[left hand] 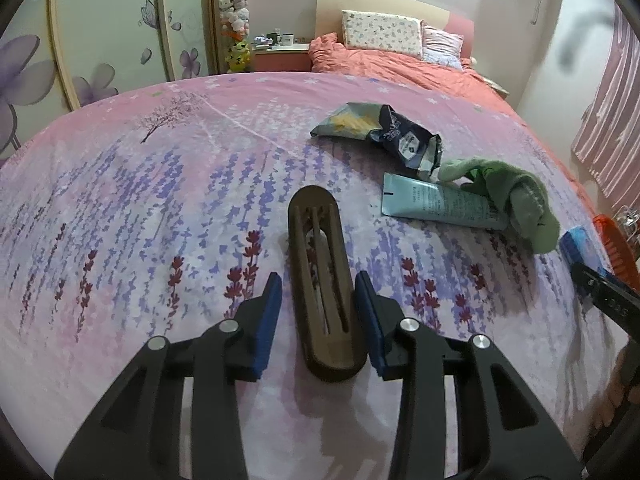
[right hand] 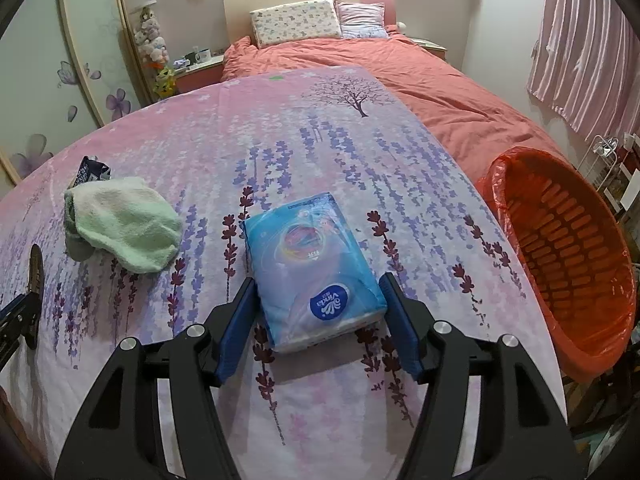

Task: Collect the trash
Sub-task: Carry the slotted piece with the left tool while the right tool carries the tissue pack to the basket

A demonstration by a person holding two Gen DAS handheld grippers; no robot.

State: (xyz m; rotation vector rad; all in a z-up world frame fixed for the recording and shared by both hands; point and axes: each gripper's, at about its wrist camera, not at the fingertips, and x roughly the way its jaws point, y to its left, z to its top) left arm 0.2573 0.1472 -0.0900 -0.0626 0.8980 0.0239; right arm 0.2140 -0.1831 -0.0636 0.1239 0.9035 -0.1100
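In the left wrist view my left gripper (left hand: 318, 316) is open, its blue pads on either side of a brown oval slotted object (left hand: 324, 292) lying on the bedspread, not clamped. Beyond it lie a crumpled dark snack bag (left hand: 384, 134), a pale blue tube (left hand: 436, 200) and a green cloth (left hand: 516, 196). In the right wrist view my right gripper (right hand: 320, 320) is open around a blue tissue pack (right hand: 312, 268), pads beside its near end. An orange trash basket (right hand: 568, 256) with a red liner stands at the right bed edge.
The green cloth (right hand: 124, 224) and the snack bag (right hand: 92, 170) lie left of the tissue pack. A coral duvet (right hand: 420, 80) and pillows (right hand: 296, 22) fill the bed's far end. A nightstand (left hand: 280, 54) with mugs stands by the wardrobe. Pink curtains (right hand: 588, 48) hang at the right.
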